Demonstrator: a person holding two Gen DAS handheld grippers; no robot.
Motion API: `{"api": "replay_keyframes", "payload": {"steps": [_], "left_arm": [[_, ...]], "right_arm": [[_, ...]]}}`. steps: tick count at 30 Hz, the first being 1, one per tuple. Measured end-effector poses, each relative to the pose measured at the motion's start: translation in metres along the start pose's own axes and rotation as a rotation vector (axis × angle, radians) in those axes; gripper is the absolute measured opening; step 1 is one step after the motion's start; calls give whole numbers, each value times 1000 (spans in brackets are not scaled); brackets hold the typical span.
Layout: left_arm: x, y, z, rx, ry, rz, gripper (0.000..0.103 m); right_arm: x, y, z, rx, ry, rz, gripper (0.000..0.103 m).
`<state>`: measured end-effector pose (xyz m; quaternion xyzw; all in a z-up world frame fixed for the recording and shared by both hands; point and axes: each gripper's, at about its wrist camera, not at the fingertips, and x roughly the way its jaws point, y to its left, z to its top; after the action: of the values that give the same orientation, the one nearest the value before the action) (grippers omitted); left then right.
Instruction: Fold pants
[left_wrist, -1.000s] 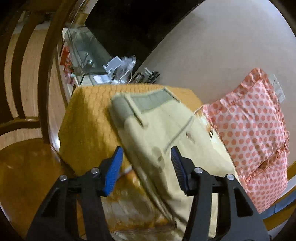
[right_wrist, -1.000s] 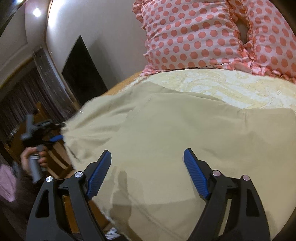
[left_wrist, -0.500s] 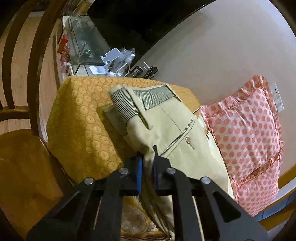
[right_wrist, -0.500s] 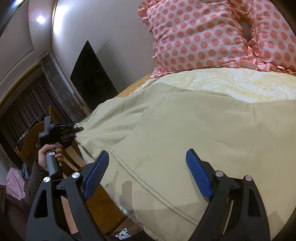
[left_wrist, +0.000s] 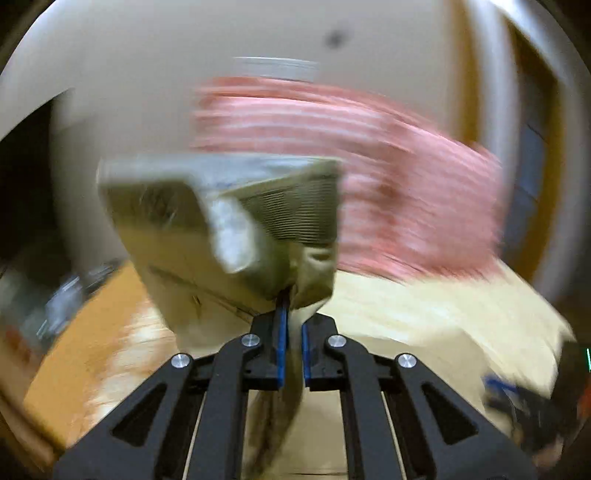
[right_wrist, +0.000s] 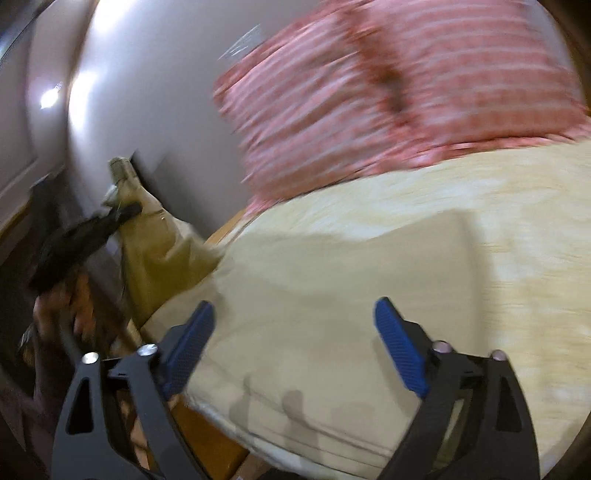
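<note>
Clamped on the waistband end of the khaki pants (left_wrist: 236, 229), the left gripper (left_wrist: 291, 314) holds it lifted off the bed (right_wrist: 517, 206); the right gripper (right_wrist: 295, 328) is spread above the legs. A shallow pinch could let fabric slip mid-swing.

Legible text, labels and signs: none.
Motion blur covered both wrist views, and no word, brand, number or sign could be read on any surface in them.
</note>
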<state>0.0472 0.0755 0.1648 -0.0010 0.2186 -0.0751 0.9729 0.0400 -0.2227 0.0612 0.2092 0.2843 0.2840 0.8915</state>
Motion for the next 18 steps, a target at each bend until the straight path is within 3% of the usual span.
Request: {"api": "replay_keyframes", "payload": {"steps": [2,4,7,10,14,18], "left_arm": [[19,-64,-20,135,77,-152,6],[39,-107,-50,231,169,-245,6],[60,-148,-97,341,302,-321,6],[53,-151,-113,392,258,-271,6],[38,-149,-112,385,202,-279,6],[22,-164,-120,395,174,-333,4]], "right_arm": [[-26,-27,5,95,-66,-50,95],[-41,-46,7,167,-97,-59,95],[-59,-72,10,278,-119,-41,95],[-56,-83,15,316,-80,-24,95],[-27,-85,25,322,8,-3,94],[7,-77,32,270,89,-65,94]]}}
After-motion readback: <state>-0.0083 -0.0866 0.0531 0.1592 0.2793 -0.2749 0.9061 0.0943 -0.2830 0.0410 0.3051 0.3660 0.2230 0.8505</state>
